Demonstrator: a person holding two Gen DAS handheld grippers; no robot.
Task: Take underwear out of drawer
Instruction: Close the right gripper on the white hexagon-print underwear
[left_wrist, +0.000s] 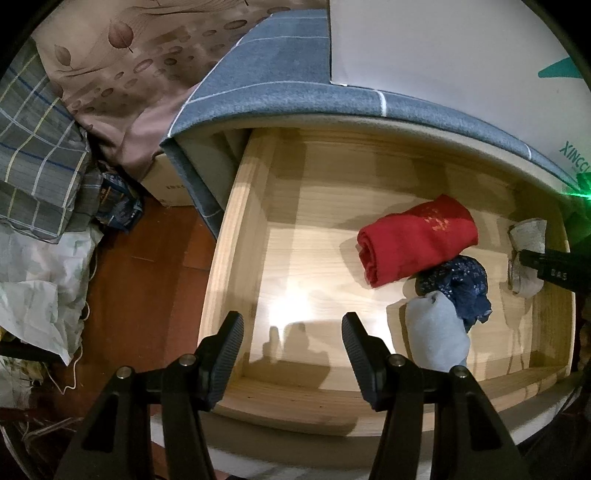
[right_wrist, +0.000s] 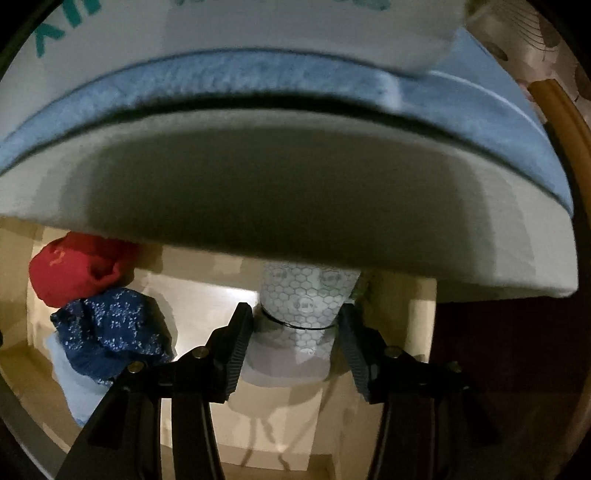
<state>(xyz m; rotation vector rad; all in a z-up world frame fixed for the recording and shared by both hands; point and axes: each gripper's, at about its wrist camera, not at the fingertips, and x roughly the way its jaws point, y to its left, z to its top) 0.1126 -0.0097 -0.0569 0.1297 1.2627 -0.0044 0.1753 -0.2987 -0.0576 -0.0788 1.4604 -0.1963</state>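
Under right gripper (right_wrist: 295, 332) honeycomb-print underwear (right_wrist: 306, 295), left view drawer (left_wrist: 236, 236) corner only

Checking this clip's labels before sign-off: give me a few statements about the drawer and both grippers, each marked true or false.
1. The wooden drawer is pulled open. True.
2. The left gripper holds the red roll. False: its fingers are apart over bare drawer floor.
3. The right gripper has a pale hexagon-patterned roll between its fingers. True.
4. The dark blue speckled garment lies on the floor outside the drawer. False: it lies in the drawer, against the red roll.
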